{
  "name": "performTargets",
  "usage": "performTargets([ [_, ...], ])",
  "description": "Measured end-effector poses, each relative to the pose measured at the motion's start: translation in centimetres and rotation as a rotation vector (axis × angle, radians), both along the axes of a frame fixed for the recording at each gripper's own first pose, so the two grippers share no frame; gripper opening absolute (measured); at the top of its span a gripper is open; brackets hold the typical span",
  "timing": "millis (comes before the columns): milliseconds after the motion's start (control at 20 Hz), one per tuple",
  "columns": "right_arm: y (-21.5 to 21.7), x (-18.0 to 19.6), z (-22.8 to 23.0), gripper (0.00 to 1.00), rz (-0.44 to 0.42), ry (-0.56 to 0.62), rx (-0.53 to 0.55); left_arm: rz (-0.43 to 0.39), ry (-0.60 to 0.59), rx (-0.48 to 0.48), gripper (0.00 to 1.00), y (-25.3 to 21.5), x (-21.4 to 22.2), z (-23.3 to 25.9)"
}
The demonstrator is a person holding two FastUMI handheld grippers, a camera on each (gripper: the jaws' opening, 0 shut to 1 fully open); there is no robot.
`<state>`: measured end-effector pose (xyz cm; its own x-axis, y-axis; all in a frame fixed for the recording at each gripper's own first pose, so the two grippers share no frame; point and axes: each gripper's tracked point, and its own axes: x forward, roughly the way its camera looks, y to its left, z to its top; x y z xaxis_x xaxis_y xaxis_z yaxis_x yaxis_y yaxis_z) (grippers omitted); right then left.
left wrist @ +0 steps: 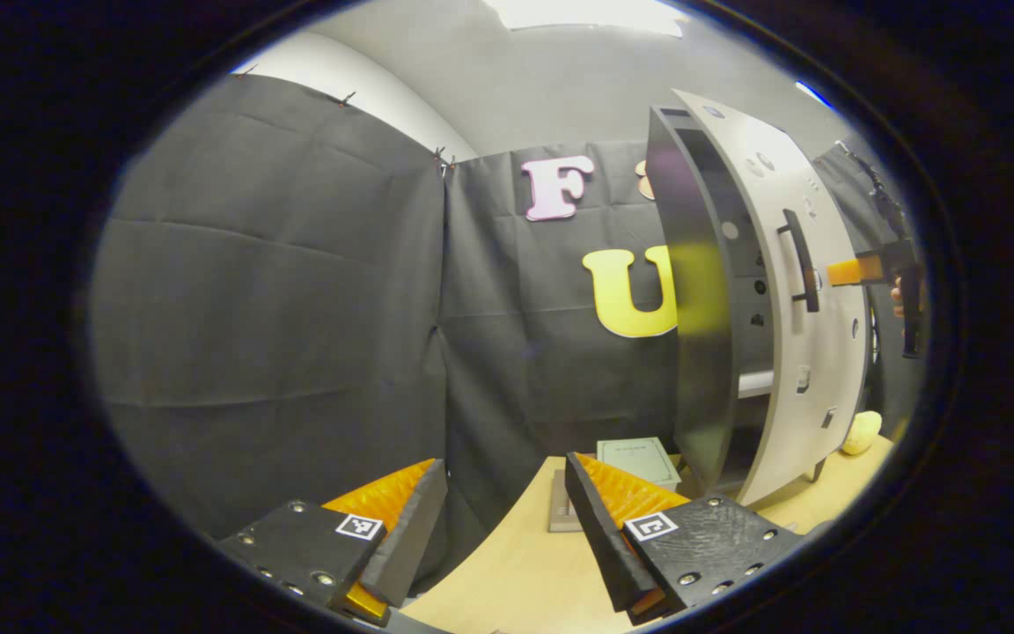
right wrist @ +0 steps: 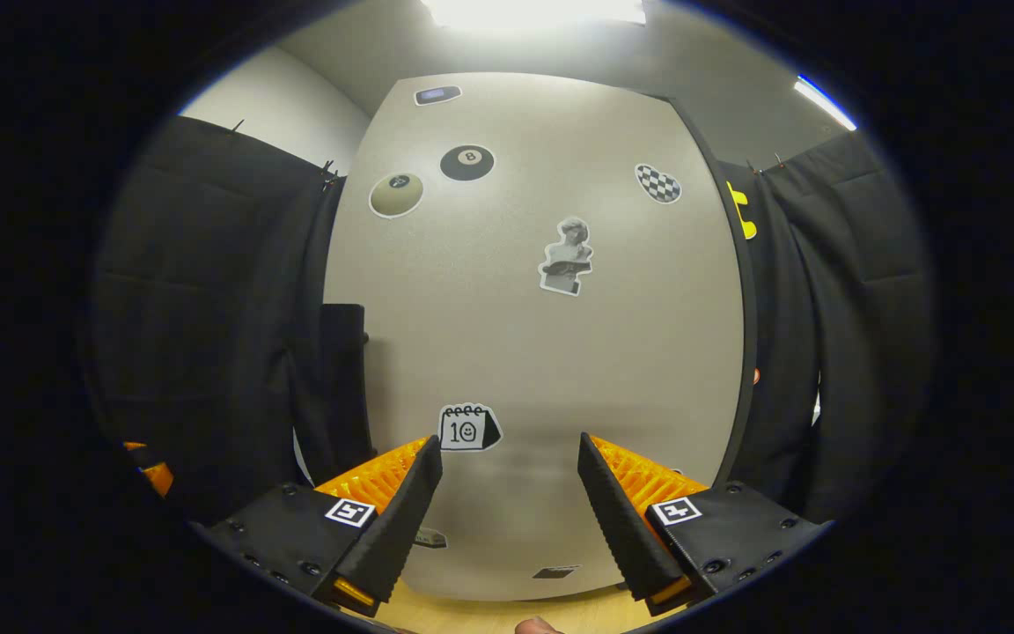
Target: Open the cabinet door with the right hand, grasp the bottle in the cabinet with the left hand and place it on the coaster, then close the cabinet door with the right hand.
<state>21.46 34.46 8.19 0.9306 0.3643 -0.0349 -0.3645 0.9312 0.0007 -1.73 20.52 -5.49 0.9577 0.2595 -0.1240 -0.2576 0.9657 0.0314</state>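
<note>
Each gripper [left wrist: 507, 528] carries wedge-shaped fingers [left wrist: 599, 528] with ribbed inner faces. Behind them sit flat plates [left wrist: 709, 546] dotted with screws. A small square black-and-white marker [left wrist: 650, 526] sits on each plate, just beside its finger.

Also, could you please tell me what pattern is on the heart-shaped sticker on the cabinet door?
A black-and-white check on the heart-shaped sticker, clearest in the right gripper view.

in the left gripper view, the tall grey cabinet [left wrist: 701, 352] stands on the right part of the light wooden counter [left wrist: 525, 563], its sticker-covered door [left wrist: 811, 291] swung partly open toward the right. a pale green square coaster [left wrist: 639, 460] lies on the counter just left of the cabinet's base. a small yellow rounded object [left wrist: 861, 431] sits beyond the door's far edge. the right gripper [left wrist: 843, 271] hangs just right of the door's bar handle [left wrist: 802, 260].
</note>
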Motion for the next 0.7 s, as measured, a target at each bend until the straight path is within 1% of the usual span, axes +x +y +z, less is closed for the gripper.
performTargets([
  [100, -4.6, -4.3, 0.7, 0.98, 0.006, -0.013, -0.022, -0.031, -0.016, -0.012, 0.82, -3.1, 1.1, 1.2],
  [250, -12.6, -8.9, 1.4, 0.98, 0.001, -0.015, -0.041, -0.075, -0.043, -0.008, 0.82, -8.0, 2.6, 3.3],
  [400, -21.8, -11.7, 1.8, 0.94, -0.037, -0.023, -0.056, -0.116, -0.070, 0.010, 0.84, -13.0, 3.4, 5.6],
  [450, -25.0, -12.6, 1.7, 0.96, -0.053, -0.026, -0.060, -0.134, -0.076, 0.005, 0.82, -14.9, 3.7, 6.3],
  [500, -27.9, -13.3, 1.6, 0.94, -0.070, -0.028, -0.063, -0.147, -0.082, -0.003, 0.86, -16.4, 4.0, 6.6],
  [550, -30.8, -13.9, 1.4, 0.96, -0.089, -0.030, -0.065, -0.161, -0.088, -0.011, 0.84, -18.1, 4.2, 7.2],
  [600, -33.7, -14.4, 1.1, 0.94, -0.106, -0.031, -0.067, -0.171, -0.092, -0.018, 0.82, -19.7, 4.2, 7.7],
  [650, -36.6, -15.1, 0.7, 0.94, -0.118, -0.029, -0.071, -0.181, -0.097, -0.023, 0.82, -21.2, 4.3, 8.1],
  [700, -39.4, -15.7, 0.1, 0.96, -0.126, -0.024, -0.073, -0.188, -0.096, -0.026, 0.82, -22.5, 4.3, 8.5],
])
